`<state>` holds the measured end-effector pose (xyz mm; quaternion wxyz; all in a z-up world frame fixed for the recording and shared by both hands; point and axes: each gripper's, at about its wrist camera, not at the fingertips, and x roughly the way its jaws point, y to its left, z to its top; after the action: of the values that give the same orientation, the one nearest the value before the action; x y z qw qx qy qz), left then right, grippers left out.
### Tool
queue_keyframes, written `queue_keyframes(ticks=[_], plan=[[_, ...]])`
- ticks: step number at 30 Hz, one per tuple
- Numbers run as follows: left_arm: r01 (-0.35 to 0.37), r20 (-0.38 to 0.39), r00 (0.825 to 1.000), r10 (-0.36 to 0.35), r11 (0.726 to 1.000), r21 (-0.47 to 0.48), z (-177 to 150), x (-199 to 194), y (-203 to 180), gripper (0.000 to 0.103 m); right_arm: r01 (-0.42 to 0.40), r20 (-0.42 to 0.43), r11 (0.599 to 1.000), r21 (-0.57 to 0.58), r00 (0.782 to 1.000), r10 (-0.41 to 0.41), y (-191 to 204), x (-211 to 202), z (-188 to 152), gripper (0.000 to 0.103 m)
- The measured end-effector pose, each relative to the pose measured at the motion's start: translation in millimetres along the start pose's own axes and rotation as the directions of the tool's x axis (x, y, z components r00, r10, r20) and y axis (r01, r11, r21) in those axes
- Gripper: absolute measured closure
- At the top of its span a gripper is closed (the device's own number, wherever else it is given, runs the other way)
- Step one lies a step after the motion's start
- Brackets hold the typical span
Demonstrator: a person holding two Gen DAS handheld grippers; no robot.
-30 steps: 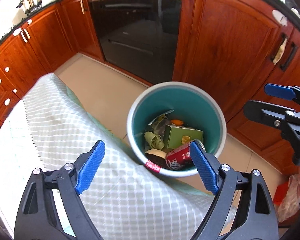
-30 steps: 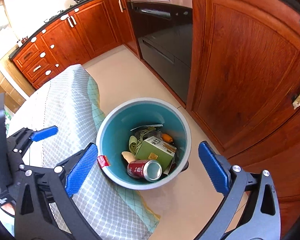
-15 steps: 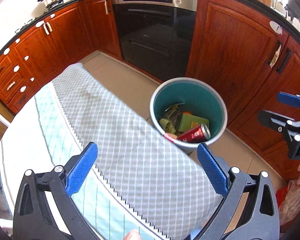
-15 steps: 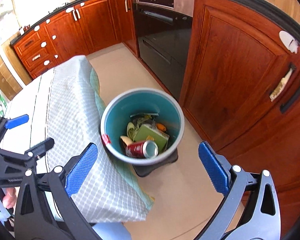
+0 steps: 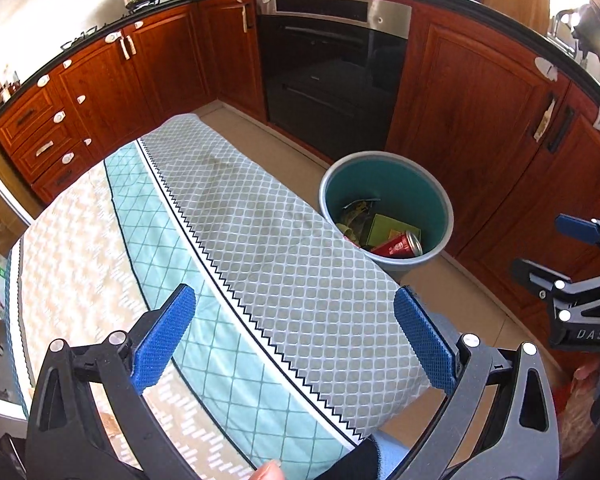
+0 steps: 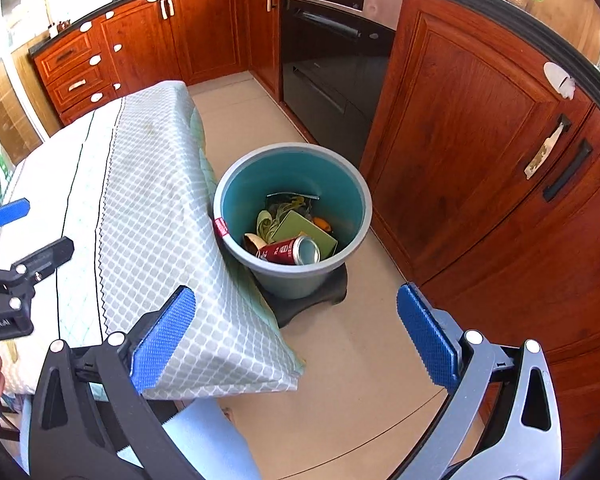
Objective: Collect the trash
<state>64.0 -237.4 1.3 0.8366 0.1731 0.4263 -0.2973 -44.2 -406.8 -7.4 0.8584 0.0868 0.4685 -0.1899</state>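
A grey bin with a teal inside (image 5: 384, 168) (image 6: 292, 160) stands on the floor beside the table. In it lie a red drink can (image 5: 398, 245) (image 6: 290, 250), a green carton (image 5: 392, 226) (image 6: 306, 230), peels and other scraps. My left gripper (image 5: 296, 344) is open and empty above the tablecloth. My right gripper (image 6: 296, 336) is open and empty above the floor, near the bin. Each gripper shows at the edge of the other's view.
The table is covered by a grey and teal patterned cloth (image 5: 236, 232) (image 6: 148, 184) that hangs over its edge beside the bin. Red wooden cabinets (image 6: 472, 120) and a black oven (image 5: 332, 68) line the wall behind. A bag (image 5: 580, 396) lies on the floor at right.
Both grippers have pulled up and back from the bin, which now looks smaller and farther. More of the tablecloth shows under the left gripper. Both stay open and empty.
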Motion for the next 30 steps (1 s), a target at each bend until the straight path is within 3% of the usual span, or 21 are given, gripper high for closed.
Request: queue_keyframes(ticks=[30], plan=[[-0.031, -0.044, 0.999, 0.030, 0.999, -0.015, -12, 18, 1, 0.003, -0.019, -0.076, 0.999, -0.048, 0.997, 0.015, 10, 41, -14, 0.006]])
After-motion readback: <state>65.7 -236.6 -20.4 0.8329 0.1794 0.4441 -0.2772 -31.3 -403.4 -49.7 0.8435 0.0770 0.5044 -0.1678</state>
